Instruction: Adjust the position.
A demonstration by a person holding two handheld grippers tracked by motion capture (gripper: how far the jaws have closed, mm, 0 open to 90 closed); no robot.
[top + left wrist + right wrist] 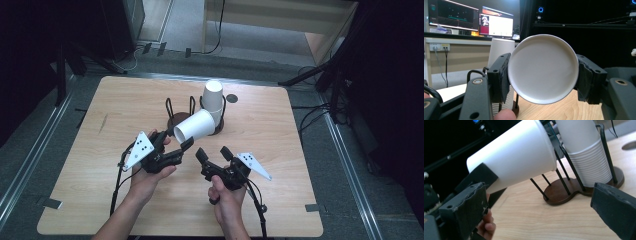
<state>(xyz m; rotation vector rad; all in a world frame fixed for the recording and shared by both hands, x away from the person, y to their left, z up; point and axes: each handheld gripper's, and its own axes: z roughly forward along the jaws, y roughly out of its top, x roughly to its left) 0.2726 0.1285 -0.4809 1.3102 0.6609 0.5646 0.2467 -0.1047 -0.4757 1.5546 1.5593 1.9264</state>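
Left gripper [176,142] grips one white cup [195,126] near its closed end; the cup lies on its side, lifted off the table [120,105], just in front of the rack [197,112]. In the left gripper view the cup [543,68] shows its round base end-on, a pad pressed to each side.

Right gripper [212,152]: jaws spread apart, nothing between them, in front of the rack and a little apart from the cup.

High view: rack sits mid-table; its right bay holds the stack [213,100] of nested cups, upside down, and its left bay stands bare.

Right gripper view adds detail: the rack's dark wooden base [564,191], thin black uprights, and the ribbed rims of the stack [586,157]. The cup [516,155] is seen side-on, rim toward the rack and close to the uprights; contact cannot be judged.

Left gripper view adds the room beyond the stack [500,50]: monitors [471,18] on a desk.
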